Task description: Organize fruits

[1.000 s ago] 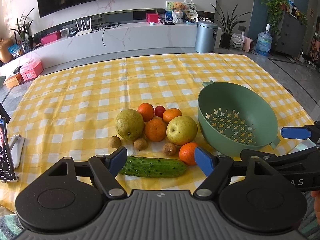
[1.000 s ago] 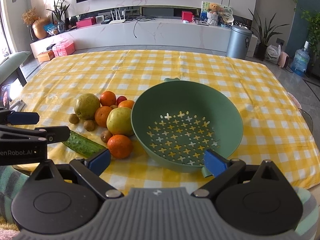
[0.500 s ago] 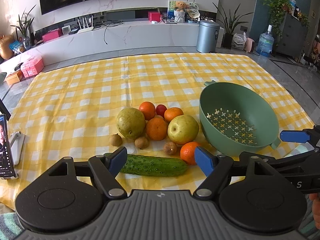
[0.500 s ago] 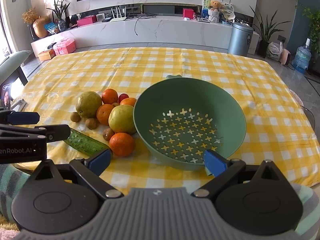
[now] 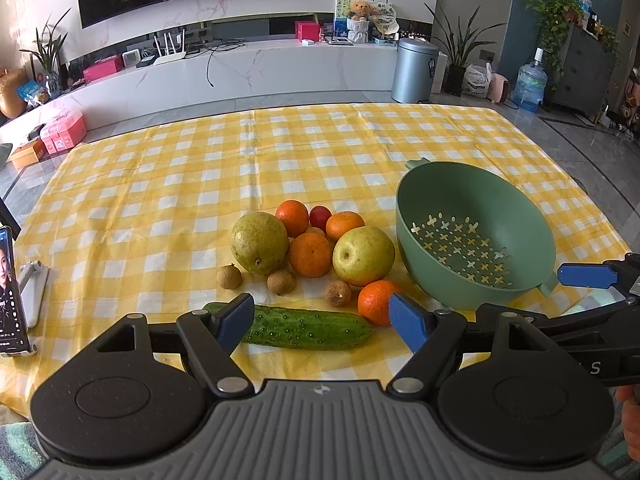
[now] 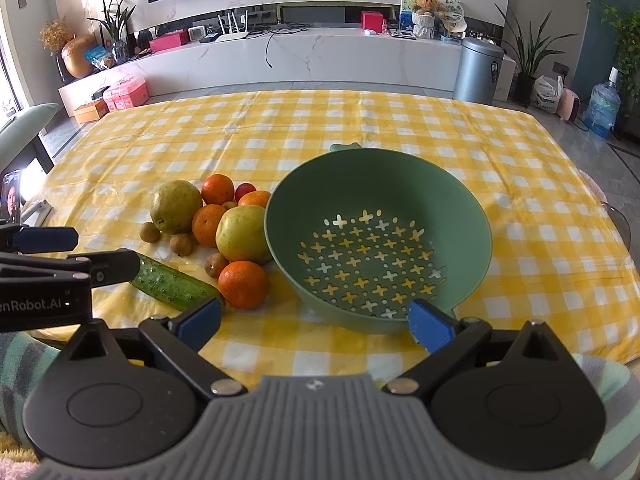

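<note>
A heap of fruit lies on the yellow checked cloth: two yellow-green pears (image 5: 259,242) (image 5: 363,255), several oranges (image 5: 310,254), a small red fruit (image 5: 320,217) and three brown longans (image 5: 281,282). In front of them lies a cucumber (image 5: 306,329). To the right stands an empty green colander (image 5: 476,236) (image 6: 378,236). My left gripper (image 5: 322,322) hovers open above the table's near edge, over the cucumber, touching nothing. My right gripper (image 6: 316,322) hangs open before the colander's near rim, with nothing between its fingers.
A phone on a white stand (image 5: 12,300) sits at the table's left edge. The far half of the cloth (image 5: 280,144) holds nothing. Beyond the table are a white media bench, a grey bin (image 5: 414,70) and a water bottle (image 5: 529,86).
</note>
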The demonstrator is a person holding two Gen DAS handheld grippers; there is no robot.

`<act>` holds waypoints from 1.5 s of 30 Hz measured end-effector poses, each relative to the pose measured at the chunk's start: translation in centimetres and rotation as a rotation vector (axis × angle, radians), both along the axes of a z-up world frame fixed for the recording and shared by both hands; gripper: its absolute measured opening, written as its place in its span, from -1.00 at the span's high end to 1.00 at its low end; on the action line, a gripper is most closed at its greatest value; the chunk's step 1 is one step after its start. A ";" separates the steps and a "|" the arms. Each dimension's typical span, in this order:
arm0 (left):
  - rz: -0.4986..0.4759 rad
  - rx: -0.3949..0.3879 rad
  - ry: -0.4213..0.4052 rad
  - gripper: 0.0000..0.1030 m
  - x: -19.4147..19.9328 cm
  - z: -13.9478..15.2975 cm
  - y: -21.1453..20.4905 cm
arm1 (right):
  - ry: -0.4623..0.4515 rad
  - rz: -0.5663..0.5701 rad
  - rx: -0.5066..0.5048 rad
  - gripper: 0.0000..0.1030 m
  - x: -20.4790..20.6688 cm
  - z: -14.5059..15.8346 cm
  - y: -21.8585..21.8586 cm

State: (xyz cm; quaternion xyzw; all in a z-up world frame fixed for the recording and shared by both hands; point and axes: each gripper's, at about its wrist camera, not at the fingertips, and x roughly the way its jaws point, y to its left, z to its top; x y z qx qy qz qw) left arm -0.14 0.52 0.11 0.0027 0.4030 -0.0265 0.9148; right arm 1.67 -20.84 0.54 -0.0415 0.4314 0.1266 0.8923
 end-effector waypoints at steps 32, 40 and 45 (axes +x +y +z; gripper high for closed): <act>-0.033 -0.006 -0.042 -0.63 -1.2 1.1 0.9 | -0.129 0.005 0.080 -0.87 -1.4 0.2 0.1; -0.119 0.000 -0.019 -0.48 0.2 2.0 2.0 | -0.187 0.176 0.061 -0.47 -0.5 0.6 2.4; -0.176 -0.005 0.017 0.06 1.3 1.9 2.8 | -0.162 0.299 0.038 -0.29 1.7 0.4 4.1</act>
